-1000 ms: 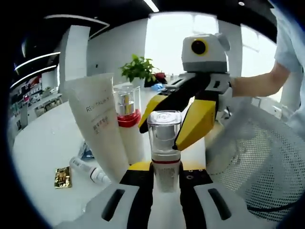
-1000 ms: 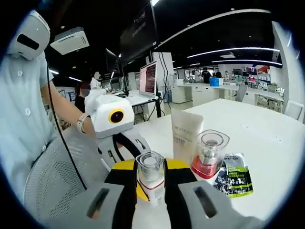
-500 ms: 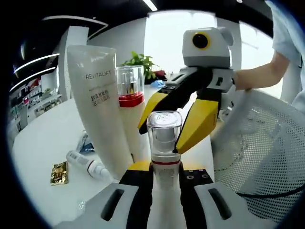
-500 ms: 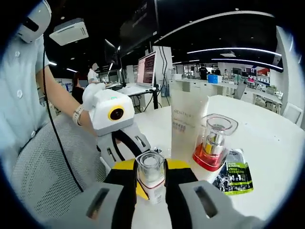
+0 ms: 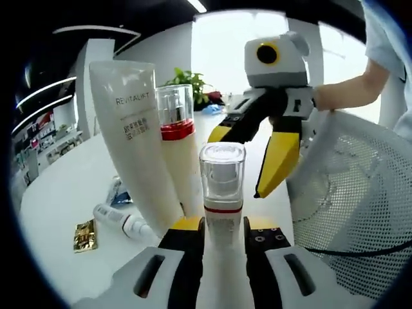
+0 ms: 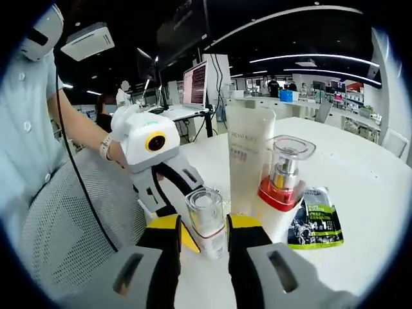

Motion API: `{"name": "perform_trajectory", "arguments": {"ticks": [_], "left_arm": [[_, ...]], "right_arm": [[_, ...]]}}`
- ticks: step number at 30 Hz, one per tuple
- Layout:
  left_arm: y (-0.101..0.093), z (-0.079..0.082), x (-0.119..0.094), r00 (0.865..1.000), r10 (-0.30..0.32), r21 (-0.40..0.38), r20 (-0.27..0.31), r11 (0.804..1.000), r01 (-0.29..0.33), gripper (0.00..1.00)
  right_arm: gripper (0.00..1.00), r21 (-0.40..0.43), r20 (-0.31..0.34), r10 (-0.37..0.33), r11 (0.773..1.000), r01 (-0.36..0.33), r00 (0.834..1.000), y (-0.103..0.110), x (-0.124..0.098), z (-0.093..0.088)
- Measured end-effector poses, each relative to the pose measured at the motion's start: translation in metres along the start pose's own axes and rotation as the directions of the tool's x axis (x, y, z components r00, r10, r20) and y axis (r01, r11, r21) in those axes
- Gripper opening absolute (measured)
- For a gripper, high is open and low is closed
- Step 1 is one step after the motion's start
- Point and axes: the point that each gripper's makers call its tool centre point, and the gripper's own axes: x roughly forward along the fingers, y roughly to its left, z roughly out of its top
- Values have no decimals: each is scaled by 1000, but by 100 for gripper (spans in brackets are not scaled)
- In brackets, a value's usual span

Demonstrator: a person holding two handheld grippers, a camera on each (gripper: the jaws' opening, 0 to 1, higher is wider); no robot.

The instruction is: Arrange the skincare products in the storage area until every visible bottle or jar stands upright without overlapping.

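A small pump bottle (image 5: pixel 222 193) with a clear cap and a red band stands upright on the white table (image 5: pixel 58 193). My left gripper (image 5: pixel 222 226) is shut on its lower body. The same bottle (image 6: pixel 206 220) sits loosely between the spread jaws of my right gripper (image 6: pixel 203 226), which is open. From the left gripper view, the right gripper (image 5: pixel 239 164) hangs just behind the bottle with its yellow fingers wide apart. A tall white tube (image 5: pixel 132 141) stands upright beside a white bottle with a red collar and clear cap (image 5: pixel 177 138). The pair also appears as tube (image 6: pixel 248 154) and bottle (image 6: pixel 283 183).
A small tube (image 5: pixel 119 219) lies flat on the table near a gold sachet (image 5: pixel 84 235) and a blue packet (image 5: pixel 119 192). A green-and-black sachet (image 6: pixel 315 225) lies by the red-collared bottle. White mesh (image 5: pixel 347 193) borders the table edge, and a person's arm (image 5: pixel 347 93) reaches over it.
The right gripper has opened and let go of the small bottle's cap, its fingers now spread behind it. The left gripper still holds the bottle.
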Motion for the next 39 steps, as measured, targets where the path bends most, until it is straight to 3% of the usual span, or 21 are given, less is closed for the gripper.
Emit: {"name": "perform_trajectory", "arguments": {"ticks": [4,9,12,16,25,39], "left_arm": [[5,-11,-8,995,47,-35,-89,998,-50,23],[-5,-15,-10,987,31,-58,-158,998,-40,16],[-13,-22,-8,977,8,-78,-214,997,-25,13],[-10,-19,-3,977,22,-86,-213,995,-41,8],[2,-20,6,971,64,-81,-229,993,-85,1],[9,-17,23,969,72,-65,-237,994,-90,4]], "right_arm": [[25,-7,-75,-4,1000,4,997,-2,-4,-17],[21,-44,-189,-15,999,7,982,-6,2,-37],[17,-46,-210,-6,999,-4,978,-6,9,-41],[15,-48,-228,7,999,-19,974,-7,14,-44],[10,-34,-237,-36,999,29,971,-19,8,-51],[8,-6,-233,-86,996,87,969,-34,1,-54]]}}
